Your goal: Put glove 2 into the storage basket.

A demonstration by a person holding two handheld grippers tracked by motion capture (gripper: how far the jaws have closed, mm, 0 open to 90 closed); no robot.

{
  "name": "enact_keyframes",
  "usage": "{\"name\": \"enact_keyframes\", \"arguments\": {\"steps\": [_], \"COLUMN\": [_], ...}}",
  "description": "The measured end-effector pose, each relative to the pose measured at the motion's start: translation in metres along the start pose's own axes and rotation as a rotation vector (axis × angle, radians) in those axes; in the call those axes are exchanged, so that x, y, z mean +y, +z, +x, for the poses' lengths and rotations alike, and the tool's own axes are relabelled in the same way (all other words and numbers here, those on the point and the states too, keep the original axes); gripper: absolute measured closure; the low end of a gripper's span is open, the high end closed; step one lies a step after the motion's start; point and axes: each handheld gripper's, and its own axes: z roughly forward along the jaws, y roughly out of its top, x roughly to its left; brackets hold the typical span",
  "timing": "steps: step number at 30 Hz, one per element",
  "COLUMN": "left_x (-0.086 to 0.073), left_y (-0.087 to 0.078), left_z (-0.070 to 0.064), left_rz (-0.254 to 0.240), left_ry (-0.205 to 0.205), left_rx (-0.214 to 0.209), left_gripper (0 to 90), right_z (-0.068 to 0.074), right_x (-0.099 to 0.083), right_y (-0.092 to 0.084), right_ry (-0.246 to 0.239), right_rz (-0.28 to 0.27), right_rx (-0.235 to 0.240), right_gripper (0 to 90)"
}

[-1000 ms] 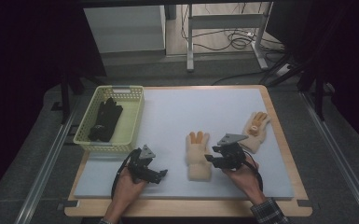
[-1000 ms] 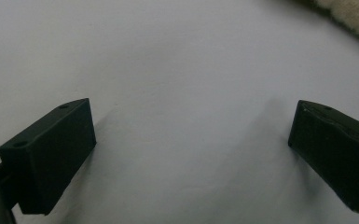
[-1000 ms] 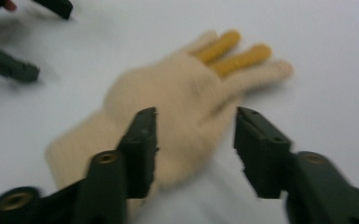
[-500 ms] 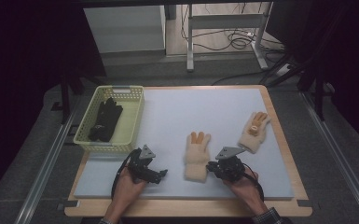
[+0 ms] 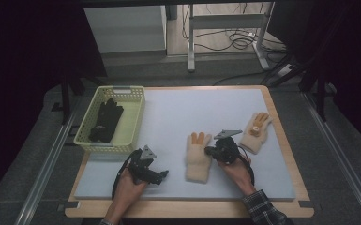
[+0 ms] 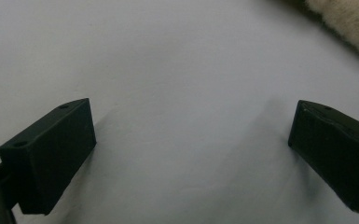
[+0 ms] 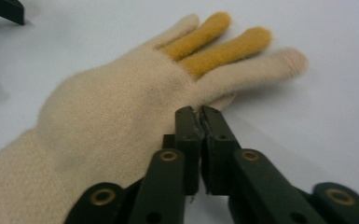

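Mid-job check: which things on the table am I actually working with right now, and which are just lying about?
In the job:
- cream knitted glove with mustard-yellow fingers, near the table's middle
- right hand-held gripper, jaws shut at that glove's edge

Lying about:
- second cream and mustard knitted glove, far right
- pale yellow plastic basket holding black gloves
- left hand-held gripper, open over bare mat

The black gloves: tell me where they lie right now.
In the high view the black gloves lie inside the yellow basket at the mat's far left corner, beyond the left tool.
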Motion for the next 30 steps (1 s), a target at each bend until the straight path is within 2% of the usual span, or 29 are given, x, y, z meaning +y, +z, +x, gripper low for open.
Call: {"name": "enact_keyframes", "arguments": {"steps": [2, 4, 5, 8, 9, 14, 18, 26, 27, 30], "left_x": [0.000, 0.000, 0.000, 0.000, 0.000, 0.000, 0.000, 0.000, 0.000, 0.000], "left_y": [0.000, 0.000, 0.000, 0.000, 0.000, 0.000, 0.000, 0.000, 0.000, 0.000], "left_z": [0.000, 0.000, 0.000, 0.000, 0.000, 0.000, 0.000, 0.000, 0.000, 0.000], "left_rz": [0.000, 0.001, 0.001, 0.001, 0.001, 0.001, 0.001, 0.001, 0.001, 0.001], "left_ry": [0.000, 0.001, 0.001, 0.001, 0.000, 0.000, 0.000, 0.000, 0.000, -0.001], "left_rx": [0.000, 0.000, 0.000, 0.000, 0.000, -0.001, -0.001, -0.001, -0.001, -0.001], "left_gripper": [0.7, 0.7, 0.7, 0.7, 0.7, 0.7, 0.7, 0.7, 0.7, 0.7], "right_z": [0.007, 0.011, 0.012, 0.007, 0.002, -0.016, -0.031, -0.076, -0.085, -0.107], "right_x": [0.003, 0.006, 0.007, 0.005, 0.002, -0.009, -0.009, -0.006, -0.006, -0.010], "right_y": [-0.009, -0.023, -0.030, -0.036, -0.036, -0.043, -0.053, -0.078, -0.081, -0.089], "right_ry": [-0.042, -0.055, -0.058, -0.057, -0.056, -0.001, 0.005, 0.048, 0.056, 0.095], "right_rz": [-0.026, -0.076, -0.096, -0.078, -0.065, -0.071, -0.067, -0.093, -0.090, -0.091], "right_rx": [-0.049, -0.068, -0.081, -0.126, -0.138, -0.118, -0.137, -0.254, -0.281, -0.325], "right_gripper": [86.5, 85.2, 81.8, 70.4, 67.9, 60.7, 58.7, 51.1, 50.5, 50.3]}}
